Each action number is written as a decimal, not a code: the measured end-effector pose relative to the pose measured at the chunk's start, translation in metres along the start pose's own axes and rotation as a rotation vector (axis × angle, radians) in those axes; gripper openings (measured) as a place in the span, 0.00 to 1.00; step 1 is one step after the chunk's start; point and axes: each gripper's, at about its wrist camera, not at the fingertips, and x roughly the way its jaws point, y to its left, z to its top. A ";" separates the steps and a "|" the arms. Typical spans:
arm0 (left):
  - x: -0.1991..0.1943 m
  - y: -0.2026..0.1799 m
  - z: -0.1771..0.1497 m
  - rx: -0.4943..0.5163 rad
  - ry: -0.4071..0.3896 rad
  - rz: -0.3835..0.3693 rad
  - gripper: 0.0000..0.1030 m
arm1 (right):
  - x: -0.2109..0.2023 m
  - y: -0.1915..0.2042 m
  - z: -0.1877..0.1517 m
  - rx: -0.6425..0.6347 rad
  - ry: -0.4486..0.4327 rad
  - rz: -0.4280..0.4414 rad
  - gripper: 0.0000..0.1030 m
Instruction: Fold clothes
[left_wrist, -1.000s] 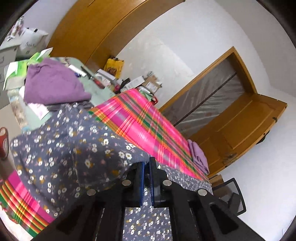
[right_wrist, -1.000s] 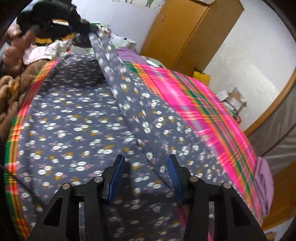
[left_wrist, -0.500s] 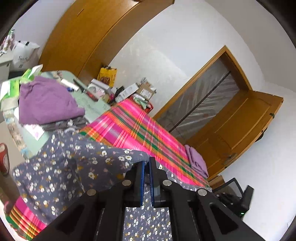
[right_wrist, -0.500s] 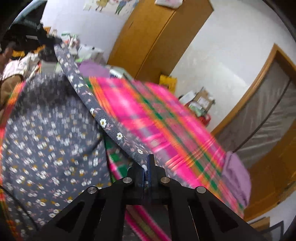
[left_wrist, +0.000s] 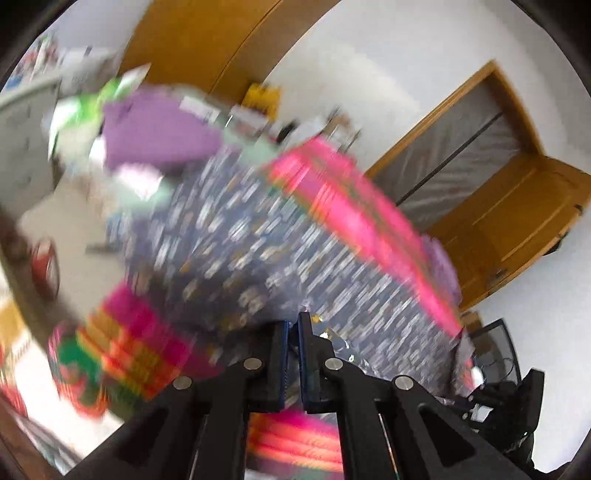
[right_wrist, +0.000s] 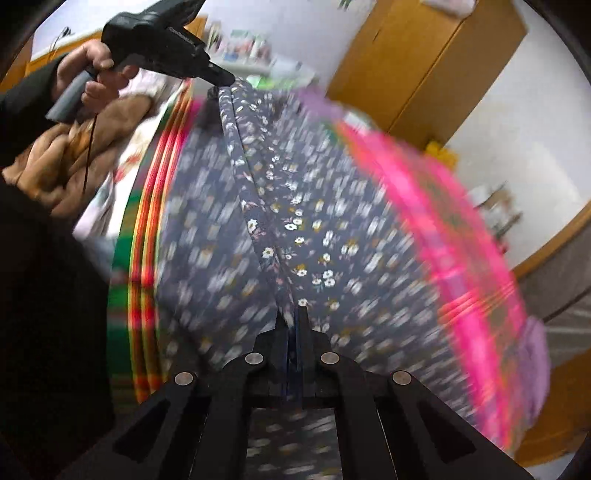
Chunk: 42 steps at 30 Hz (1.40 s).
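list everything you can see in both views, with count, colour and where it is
floral garment: one, grey-blue with small white and yellow flowers, spread over the bed, one edge stretched between the two claws
plaid bedspread: one, pink with green and orange stripes, under the garment
purple clothes: one heap, purple, on the cluttered table beyond the bed
purple cloth: one, purple, at the bed's far edge
brown blanket: one, brown, bunched beside the bed
wardrobe: one, wooden, against the wall
door: one, wooden, standing open
left claw: black, shut on the garment
right claw: black, shut on the garment
hand: one, gripping the left claw's handle
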 end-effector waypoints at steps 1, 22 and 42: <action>0.003 0.006 -0.004 -0.024 0.008 -0.001 0.05 | 0.001 0.001 -0.002 0.010 0.008 0.014 0.03; -0.023 0.042 -0.001 -0.258 -0.191 -0.109 0.32 | -0.021 -0.028 -0.012 0.238 -0.086 0.010 0.23; -0.029 0.033 0.023 -0.263 -0.237 -0.063 0.16 | -0.025 -0.031 -0.015 0.284 -0.112 -0.031 0.24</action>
